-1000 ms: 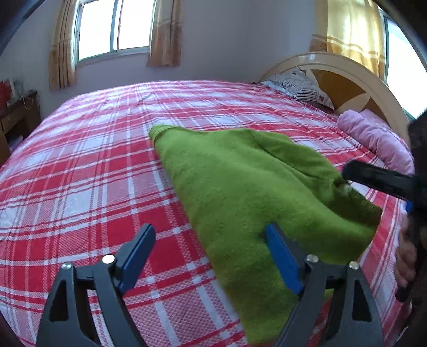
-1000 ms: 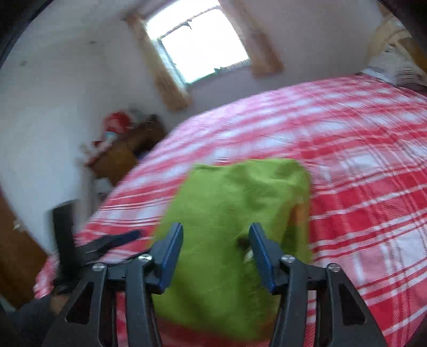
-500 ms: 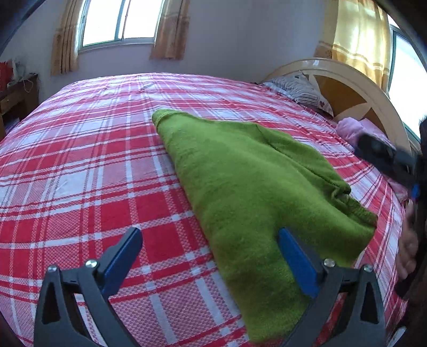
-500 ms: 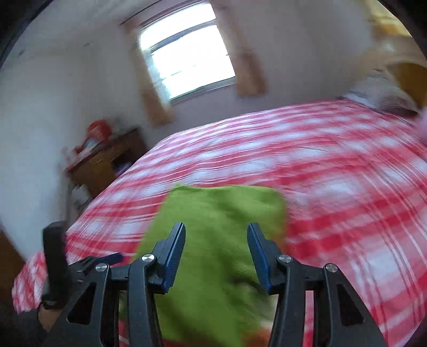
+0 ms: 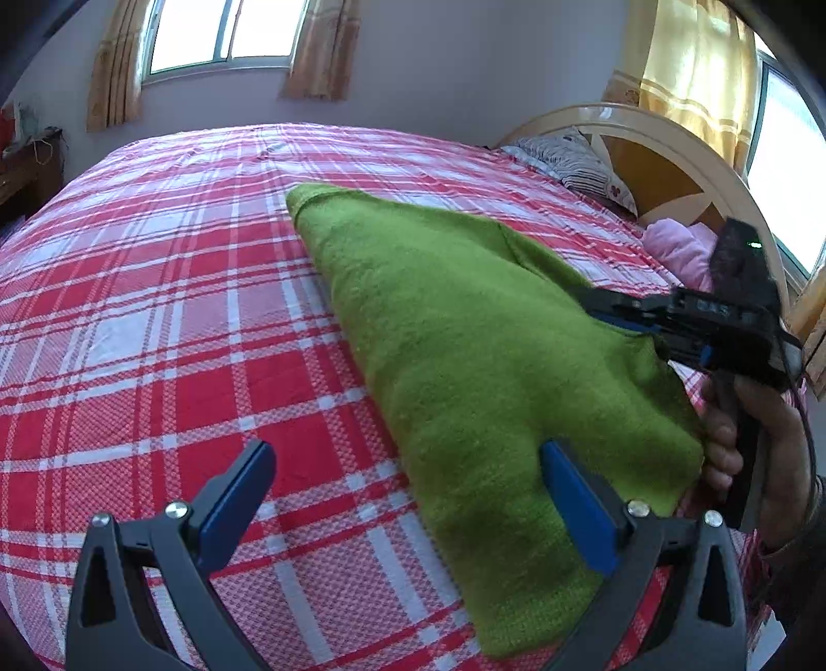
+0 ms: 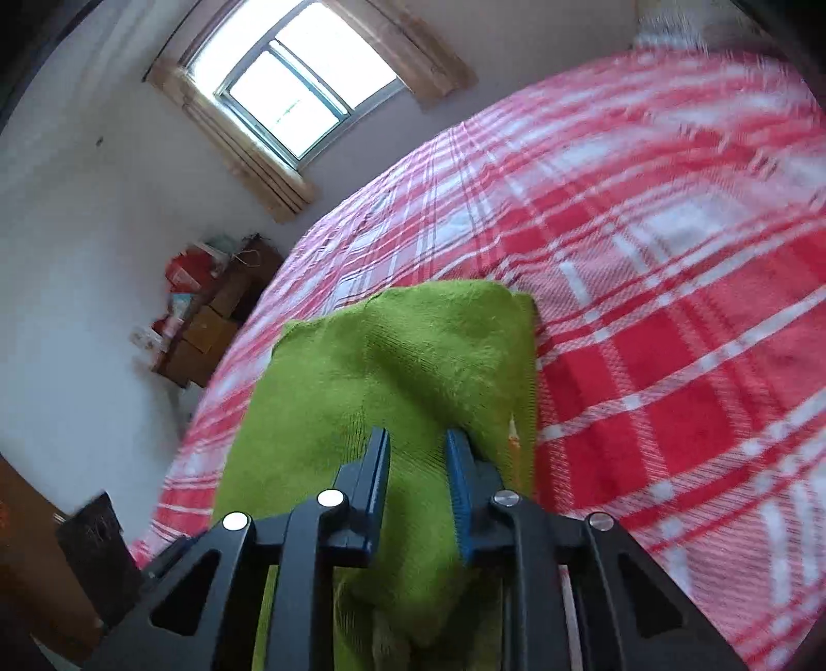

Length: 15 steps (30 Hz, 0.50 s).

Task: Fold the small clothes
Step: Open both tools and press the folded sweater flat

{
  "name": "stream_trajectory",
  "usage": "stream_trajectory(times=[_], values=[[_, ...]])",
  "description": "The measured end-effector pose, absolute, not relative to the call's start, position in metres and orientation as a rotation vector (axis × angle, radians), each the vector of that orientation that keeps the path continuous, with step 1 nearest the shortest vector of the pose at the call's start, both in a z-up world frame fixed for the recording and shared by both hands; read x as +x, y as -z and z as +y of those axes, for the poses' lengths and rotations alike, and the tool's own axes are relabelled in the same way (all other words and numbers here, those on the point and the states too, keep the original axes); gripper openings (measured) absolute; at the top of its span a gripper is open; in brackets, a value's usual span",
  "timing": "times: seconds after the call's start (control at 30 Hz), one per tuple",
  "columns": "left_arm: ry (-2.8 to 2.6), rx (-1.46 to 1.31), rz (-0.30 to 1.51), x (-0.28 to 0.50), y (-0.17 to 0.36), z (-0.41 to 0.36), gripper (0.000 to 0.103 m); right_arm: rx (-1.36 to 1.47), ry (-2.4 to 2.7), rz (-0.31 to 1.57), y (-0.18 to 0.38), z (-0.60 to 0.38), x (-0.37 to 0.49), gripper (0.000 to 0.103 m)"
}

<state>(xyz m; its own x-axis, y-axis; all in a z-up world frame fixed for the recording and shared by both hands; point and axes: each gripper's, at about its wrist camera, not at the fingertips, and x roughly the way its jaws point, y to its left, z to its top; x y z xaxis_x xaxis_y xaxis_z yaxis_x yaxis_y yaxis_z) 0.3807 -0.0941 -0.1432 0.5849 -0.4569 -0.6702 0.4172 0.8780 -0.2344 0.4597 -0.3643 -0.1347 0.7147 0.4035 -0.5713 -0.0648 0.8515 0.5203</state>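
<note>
A green sweater [image 5: 464, 351] lies on a bed [image 5: 155, 309] with a red, pink and white checked sheet. The sweater looks fuzzy and is folded into a long shape that runs from the near edge of the bed up toward the middle. The left claw [image 5: 408, 495] is wide apart. Its left blue finger [image 5: 232, 495] sits over the bare sheet, and its right blue finger [image 5: 578, 511] sits over the near part of the sweater. It is not holding anything. The right claw [image 6: 417, 464] is narrow, and a fold of the green sweater [image 6: 402, 371] is pinched up between its two blue fingers [image 6: 379, 464]. The knit rises in a ridge right where the fingers squeeze it. In the left wrist view, the right claw [image 5: 609, 309] reaches in from the right side and bites the far right edge of the sweater, and the person's right hand [image 5: 759, 438] grips its black handle. At the head of the bed there is a pale curved headboard [image 5: 671, 149], a striped pillow [image 5: 573, 165] and a pink bundle [image 5: 676, 248]. There are windows with tan curtains [image 5: 320, 46] on the wall. In the right wrist view, a brown side table [image 6: 217, 320] with red boxes on it stands by the wall beside the bed.
</note>
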Motion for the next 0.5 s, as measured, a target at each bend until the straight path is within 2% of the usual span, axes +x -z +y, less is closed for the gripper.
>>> stream_trajectory(times=[0.17,0.3,0.5], values=[[0.504,-0.051,0.799,0.381,0.143,-0.095,0.103,0.290,-0.312,0.674,0.101,-0.332,0.422,0.025],[0.501,-0.031,0.799,0.380,0.143,-0.097,0.103,0.208,-0.300,0.746,0.118,-0.329,0.410,0.024],[0.496,-0.030,0.818,0.382,0.141,-0.101,0.103,0.253,-0.320,0.736,0.128,-0.344,0.400,0.024]])
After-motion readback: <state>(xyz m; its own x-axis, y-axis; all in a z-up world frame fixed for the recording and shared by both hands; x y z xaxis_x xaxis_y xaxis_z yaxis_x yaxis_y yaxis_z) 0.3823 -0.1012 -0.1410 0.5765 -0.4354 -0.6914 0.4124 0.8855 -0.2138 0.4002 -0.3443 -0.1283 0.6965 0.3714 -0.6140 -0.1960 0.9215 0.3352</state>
